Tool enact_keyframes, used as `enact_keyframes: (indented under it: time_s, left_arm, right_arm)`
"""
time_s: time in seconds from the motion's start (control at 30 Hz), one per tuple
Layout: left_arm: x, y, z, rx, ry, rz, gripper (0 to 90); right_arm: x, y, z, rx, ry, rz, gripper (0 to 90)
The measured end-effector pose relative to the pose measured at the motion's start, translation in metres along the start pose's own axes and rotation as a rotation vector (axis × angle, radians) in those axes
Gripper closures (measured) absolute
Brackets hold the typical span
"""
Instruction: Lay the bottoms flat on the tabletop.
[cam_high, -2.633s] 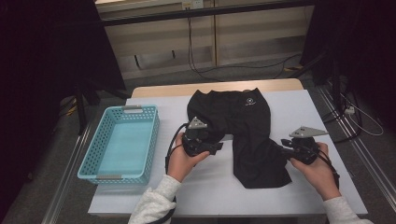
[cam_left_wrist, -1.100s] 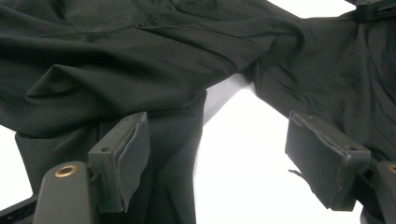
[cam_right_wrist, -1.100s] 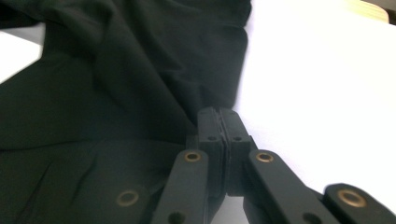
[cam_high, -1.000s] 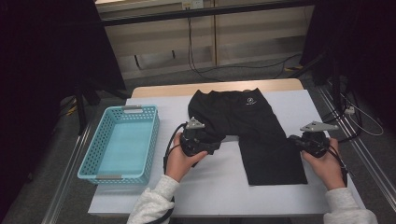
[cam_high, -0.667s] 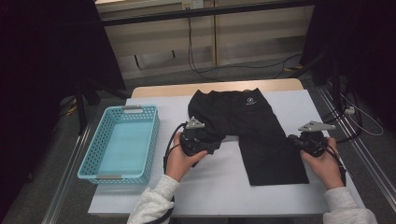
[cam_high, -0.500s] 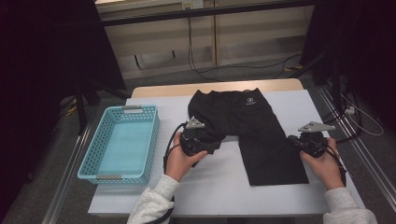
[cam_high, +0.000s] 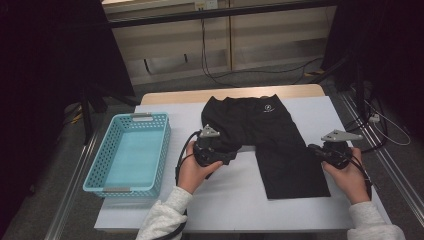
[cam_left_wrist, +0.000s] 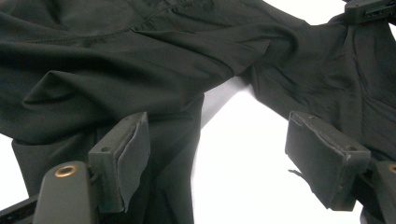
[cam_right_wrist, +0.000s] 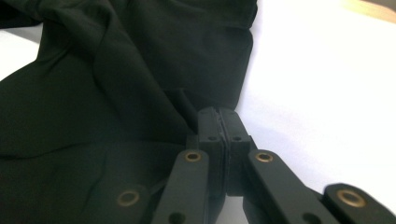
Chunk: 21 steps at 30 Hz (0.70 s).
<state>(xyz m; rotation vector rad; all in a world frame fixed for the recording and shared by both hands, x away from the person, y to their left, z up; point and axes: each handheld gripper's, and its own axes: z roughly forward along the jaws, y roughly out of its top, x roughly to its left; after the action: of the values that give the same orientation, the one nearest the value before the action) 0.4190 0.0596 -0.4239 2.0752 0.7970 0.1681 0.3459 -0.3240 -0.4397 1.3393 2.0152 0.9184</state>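
A pair of black shorts (cam_high: 270, 130) lies flat on the white table (cam_high: 230, 205), waistband at the far side. Its right leg stretches toward me, smooth and flat; the left leg is short and bunched. My left gripper (cam_high: 230, 154) points right at that bunched leg. In the left gripper view the shorts (cam_left_wrist: 140, 56) lie under and beyond the left gripper (cam_left_wrist: 219, 126), which is open, its left pad (cam_left_wrist: 126, 158) over cloth. My right gripper (cam_high: 313, 149) sits at the right leg's outer edge. In the right gripper view the right gripper (cam_right_wrist: 218, 114) is shut, a fold of the shorts (cam_right_wrist: 93, 93) running into its tips.
A light blue plastic basket (cam_high: 164, 150) stands at the left of the table, nothing in it. Bare white tabletop lies in front of the shorts and to their right. Cables trail from both grippers; the table's right edge is close behind my right hand.
Since the oldest frame my right gripper has moved right and away, drawing the right leg out wider and flatter. Over the last second nothing has moved.
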Motion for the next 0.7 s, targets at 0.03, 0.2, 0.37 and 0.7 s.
enact_keyframes:
  time_s: [0.03,0.2,0.37,0.7]
  left_arm:
    - [0.001,0.000,0.000,0.001,0.002,0.005,22.2]
    - [0.002,0.000,-0.001,0.003,0.003,0.003,22.2]
    - [0.001,0.000,-0.001,-0.001,0.001,0.005,22.2]
    - [-0.002,0.003,-0.002,-0.003,-0.007,0.008,22.0]
  right_arm:
    - [0.000,0.001,0.000,0.000,-0.002,0.000,89.1]
    - [-0.006,0.001,0.005,0.002,-0.043,-0.002,89.3]
    - [-0.002,-0.005,0.010,0.048,-0.058,-0.023,79.9]
    - [0.007,-0.009,-0.014,0.010,-0.021,0.008,49.8]
